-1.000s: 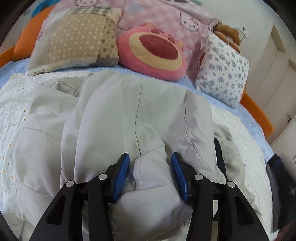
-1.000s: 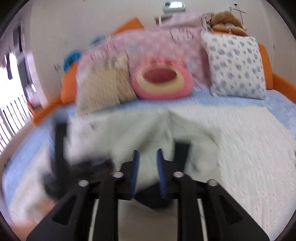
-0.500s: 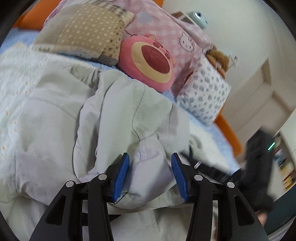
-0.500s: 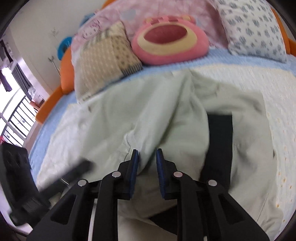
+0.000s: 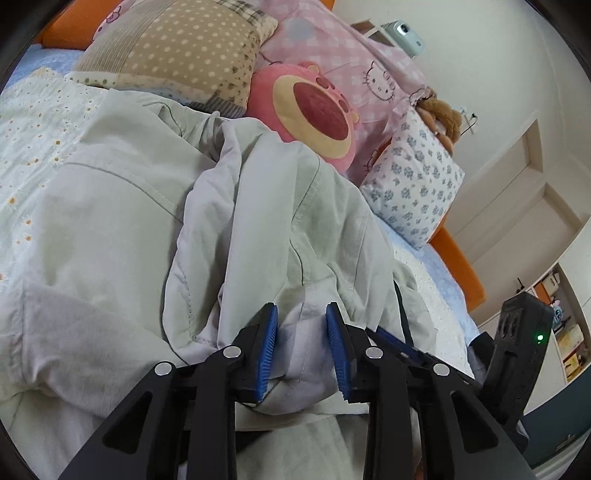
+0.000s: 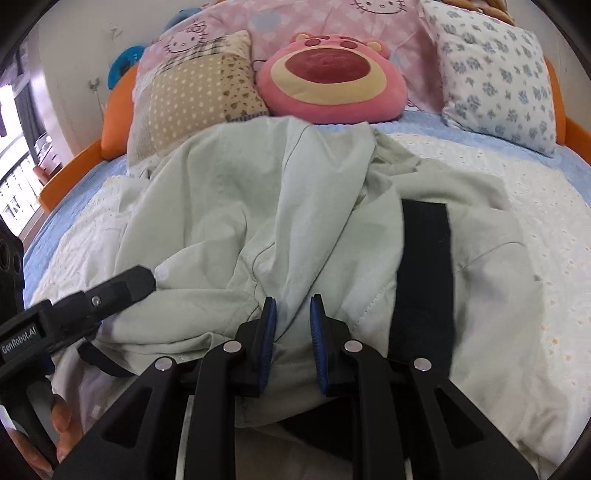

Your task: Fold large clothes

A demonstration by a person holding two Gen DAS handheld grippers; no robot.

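While both cams are looking up the bed (image 6: 517,177), the jacket (image 6: 258,206) is lying bunched across the white cover, collar end toward the pillows. Left gripper (image 5: 301,349): jaws closing, a fold of hem cloth sitting between the blue pads (image 5: 267,347), pads touching it on both sides. Right gripper (image 6: 291,341): jaws narrow and pinching a ridge of the same jacket near its lower edge. Left view only is showing the door (image 5: 517,177) at right, the small device (image 5: 402,31) on the shelf, the brown plush (image 5: 441,114) over the floral pillow (image 5: 413,192), and the right unit's body with a green LED (image 5: 540,337). Right view only is showing the black strip (image 6: 424,273) running down the jacket, the blue thing (image 6: 123,66) on the far wall, the window side at left, the left gripper's finger (image 6: 122,288) reaching onto the cloth, and the person's hand (image 6: 61,432) gripping that unit. Both are showing the pink plush (image 6: 332,77) and the dotted pillow (image 6: 195,96).
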